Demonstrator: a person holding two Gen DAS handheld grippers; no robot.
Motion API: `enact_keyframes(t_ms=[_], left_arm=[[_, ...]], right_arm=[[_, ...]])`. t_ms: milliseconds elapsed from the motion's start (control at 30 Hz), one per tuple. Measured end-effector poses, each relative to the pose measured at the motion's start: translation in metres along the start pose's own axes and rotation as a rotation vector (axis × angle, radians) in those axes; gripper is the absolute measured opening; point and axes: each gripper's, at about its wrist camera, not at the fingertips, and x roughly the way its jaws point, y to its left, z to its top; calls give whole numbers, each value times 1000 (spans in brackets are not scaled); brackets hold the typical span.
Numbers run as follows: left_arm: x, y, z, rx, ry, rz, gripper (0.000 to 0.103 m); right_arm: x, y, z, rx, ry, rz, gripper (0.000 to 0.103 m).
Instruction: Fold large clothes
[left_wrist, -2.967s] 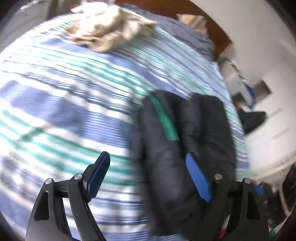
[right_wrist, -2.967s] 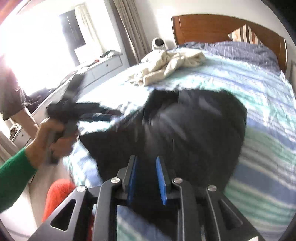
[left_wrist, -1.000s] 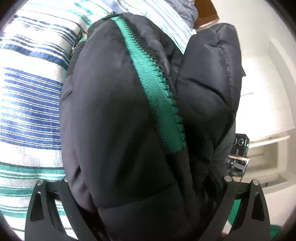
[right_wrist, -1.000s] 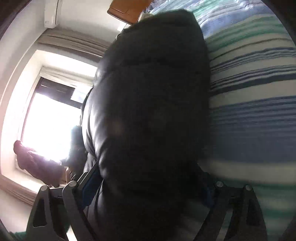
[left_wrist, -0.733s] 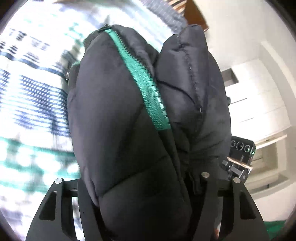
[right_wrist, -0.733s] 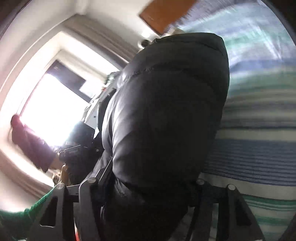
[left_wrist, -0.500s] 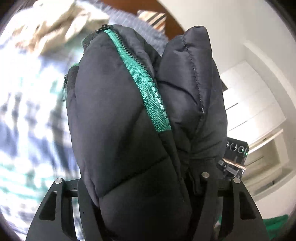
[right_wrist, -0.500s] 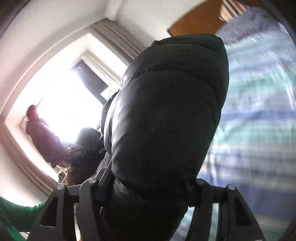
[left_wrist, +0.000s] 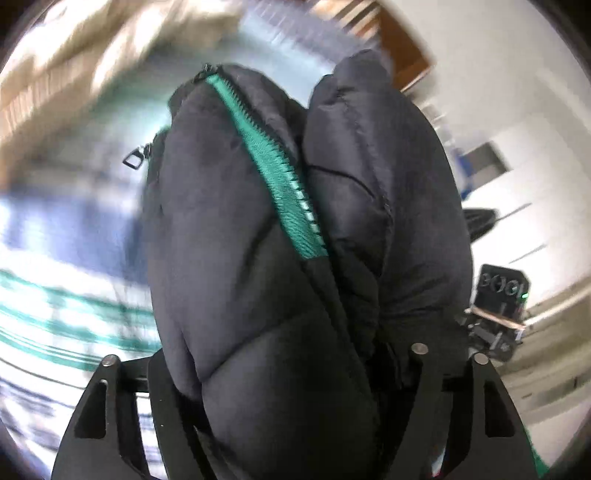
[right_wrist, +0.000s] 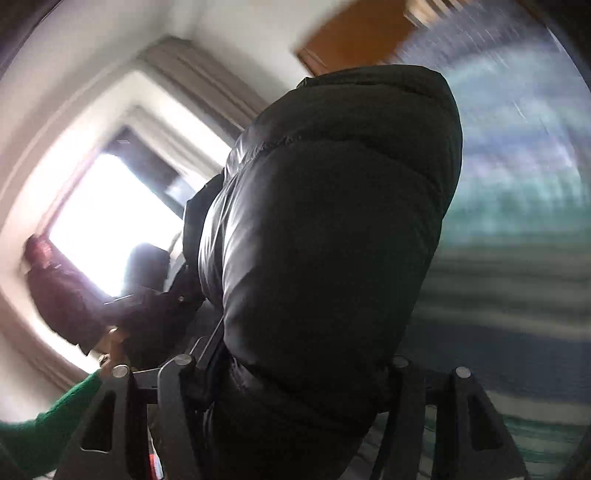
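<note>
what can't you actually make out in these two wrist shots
- Left wrist: the left gripper finger pads, buried under the black jacket between its opening jaws.
- Left wrist: the bed stripes and the beige pile at top left, smeared by motion blur.
- Right wrist: the right gripper pads, covered by the jacket.
- Right wrist: the window area, washed out by glare.

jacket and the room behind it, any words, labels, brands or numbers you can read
None can be read.
The black jacket shows a green zipper but no label or logo.
The dark device beside it has round marks and a green light, too small and blurred to read.
</note>
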Motion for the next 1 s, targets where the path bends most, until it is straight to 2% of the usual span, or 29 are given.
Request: enact_keyframes(t_ms=[33,100,200,233,300,400,467,533,600,667,733,900,1000], left_arm=[[10,7,-4,-26,5,-21,92],[15,14,-10,-59,-36,-89,96],[-2,1,-22,0,-69,-39,96],[-10,-2,-26,26,-80,-13,95],[-37,-18,-46,116,-121,98,95],[-74,-47,-77,243,-229,292,96],[-96,-69,-98,310,-301,402,99],[-112,-95,-125,354,-392,480,102],[-127,-115,-150,368,-467,510,102],[-134,-135,-172,373,-501,521,103],[-135,-153,-197,372,-485,520,103],[-131,-178,-212,388,-512,517,103],[-137,-198,-229,408,-525,514,103]], right_arm=[[3,-16,-5,51,8,0,77],[-5,-38,-15,134,-21,49,84],[-30,-33,-25,128,-55,-16,86],[-46,-25,-29,92,-84,-73,86],[-76,1,-38,-18,-137,-203,86],[-114,59,-62,-215,-192,-483,86],[-131,91,-76,-289,-226,-638,86],[-143,117,-94,-334,-250,-750,86],[-156,147,-117,-379,-275,-831,86],[-165,170,-126,-401,-298,-878,86],[-172,180,-140,-413,-327,-891,86],[-191,212,-169,-422,-370,-929,86],[-200,223,-179,-413,-379,-913,86]])
